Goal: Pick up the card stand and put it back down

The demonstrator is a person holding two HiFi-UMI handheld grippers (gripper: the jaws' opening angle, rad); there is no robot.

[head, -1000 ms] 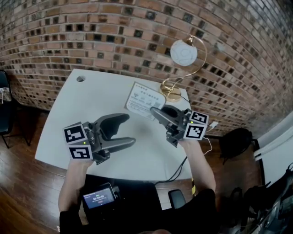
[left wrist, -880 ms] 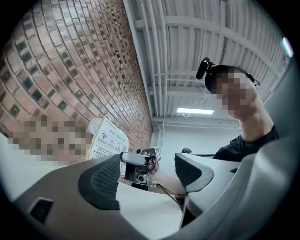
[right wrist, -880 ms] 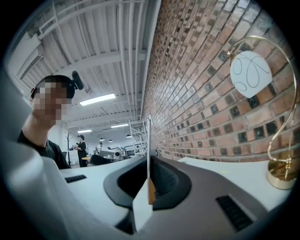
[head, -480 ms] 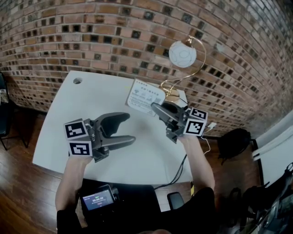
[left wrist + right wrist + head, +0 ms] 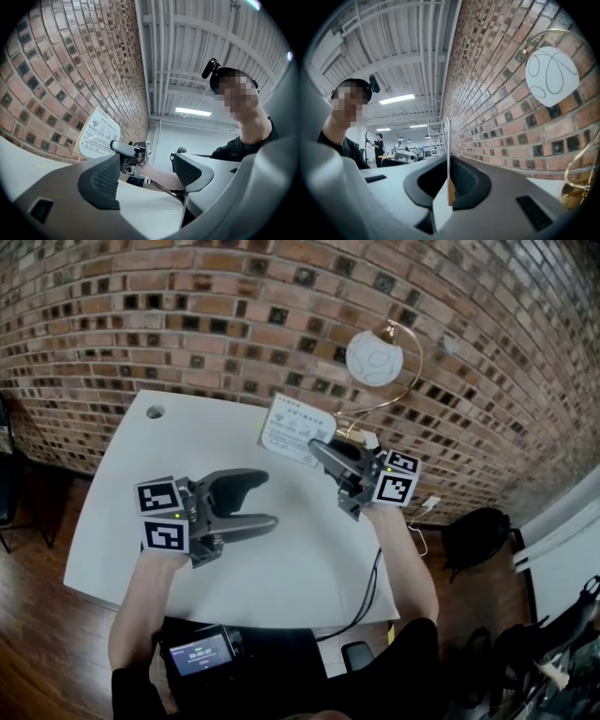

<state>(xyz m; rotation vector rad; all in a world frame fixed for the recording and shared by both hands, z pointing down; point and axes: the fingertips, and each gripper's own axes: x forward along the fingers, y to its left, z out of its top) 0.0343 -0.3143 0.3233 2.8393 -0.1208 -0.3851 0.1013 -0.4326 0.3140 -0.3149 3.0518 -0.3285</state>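
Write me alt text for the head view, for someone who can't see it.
Seen from above, a person's right gripper is clamped on the edge of a white printed card stand at the back of a white table, near a gold lamp and a brick wall. The left gripper hangs open and empty.

It looks like an open office: brick wall (image 5: 187, 315), white table (image 5: 281, 559), ceiling strip lights (image 5: 396, 99), distant desks (image 5: 387, 156).
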